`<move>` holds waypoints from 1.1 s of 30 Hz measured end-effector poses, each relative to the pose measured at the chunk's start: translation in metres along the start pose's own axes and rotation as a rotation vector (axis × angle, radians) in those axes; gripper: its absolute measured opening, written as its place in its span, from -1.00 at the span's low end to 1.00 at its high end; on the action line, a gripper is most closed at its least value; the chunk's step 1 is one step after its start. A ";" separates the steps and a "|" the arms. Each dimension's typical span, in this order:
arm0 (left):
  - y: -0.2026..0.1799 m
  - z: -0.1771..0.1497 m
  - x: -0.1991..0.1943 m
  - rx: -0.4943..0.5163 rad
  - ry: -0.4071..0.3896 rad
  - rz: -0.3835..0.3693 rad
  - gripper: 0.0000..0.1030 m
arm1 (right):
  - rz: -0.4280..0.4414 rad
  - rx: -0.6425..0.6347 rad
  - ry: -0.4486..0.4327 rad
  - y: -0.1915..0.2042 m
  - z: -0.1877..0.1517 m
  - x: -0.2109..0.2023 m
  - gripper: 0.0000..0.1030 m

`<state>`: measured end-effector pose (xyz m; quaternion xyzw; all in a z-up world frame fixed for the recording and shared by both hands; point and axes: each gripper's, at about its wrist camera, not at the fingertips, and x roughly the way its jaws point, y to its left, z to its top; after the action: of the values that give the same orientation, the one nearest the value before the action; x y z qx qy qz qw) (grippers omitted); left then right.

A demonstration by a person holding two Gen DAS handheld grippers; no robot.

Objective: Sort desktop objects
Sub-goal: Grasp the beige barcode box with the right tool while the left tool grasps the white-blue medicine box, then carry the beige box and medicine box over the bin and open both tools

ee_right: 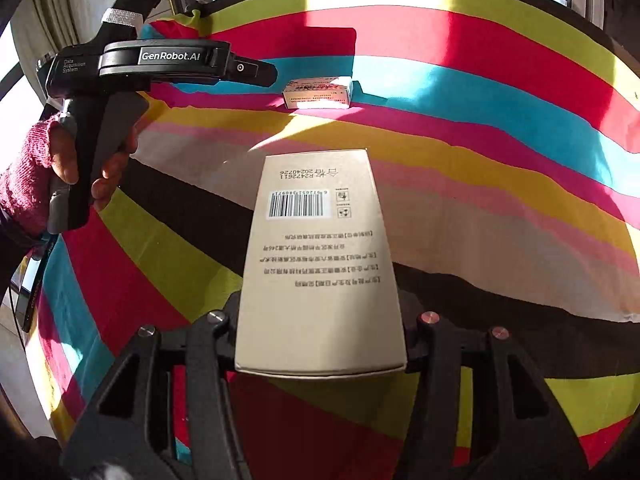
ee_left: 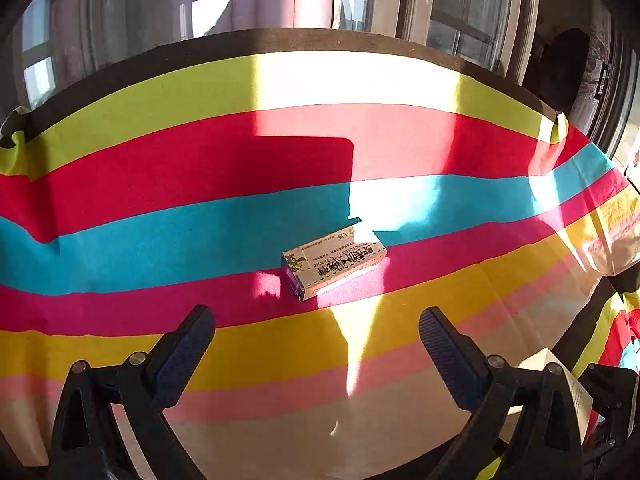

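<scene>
A small white medicine box [ee_left: 334, 263] lies flat on the striped tablecloth [ee_left: 160, 240], just ahead of my left gripper [ee_left: 316, 328], which is open and empty above the cloth. The small box also shows in the right wrist view [ee_right: 318, 93], far ahead. My right gripper [ee_right: 320, 336] is shut on a tall beige carton [ee_right: 318, 264] with a barcode and holds it above the cloth; its fingertips are hidden by the carton. The beige carton's corner shows at the lower right of the left wrist view [ee_left: 568, 388].
The left gripper's body [ee_right: 160, 64] and the hand in a red sleeve [ee_right: 28, 184] are at the upper left of the right wrist view. Windows [ee_left: 460, 8] stand behind the table's far edge. The cloth drapes over the table's right edge [ee_left: 616, 240].
</scene>
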<state>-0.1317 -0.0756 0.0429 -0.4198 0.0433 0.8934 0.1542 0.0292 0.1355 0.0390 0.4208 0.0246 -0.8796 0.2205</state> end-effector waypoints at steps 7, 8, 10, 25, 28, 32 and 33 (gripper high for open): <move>0.009 0.031 0.067 0.058 0.102 -0.044 0.99 | 0.042 0.052 -0.010 -0.008 -0.001 -0.005 0.10; 0.010 0.031 0.073 0.057 0.118 -0.054 0.99 | 0.046 0.054 -0.010 -0.009 -0.001 -0.005 0.10; 0.005 0.029 0.076 0.089 0.105 -0.047 0.99 | 0.058 0.065 -0.013 -0.011 -0.001 -0.006 0.11; -0.047 -0.013 0.037 0.110 0.131 -0.018 0.53 | 0.108 0.130 -0.027 -0.010 0.001 -0.004 0.13; -0.044 -0.011 0.045 0.058 0.114 0.014 0.83 | 0.085 0.103 -0.021 -0.001 0.001 -0.002 0.21; -0.049 -0.014 0.040 0.043 0.074 0.037 0.43 | 0.026 0.071 -0.012 0.006 0.002 0.001 0.13; -0.050 -0.015 0.035 0.033 0.066 0.046 -0.10 | 0.010 0.064 -0.011 0.008 0.002 0.001 0.12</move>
<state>-0.1258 -0.0229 0.0091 -0.4451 0.0728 0.8816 0.1393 0.0303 0.1278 0.0404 0.4231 -0.0071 -0.8810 0.2115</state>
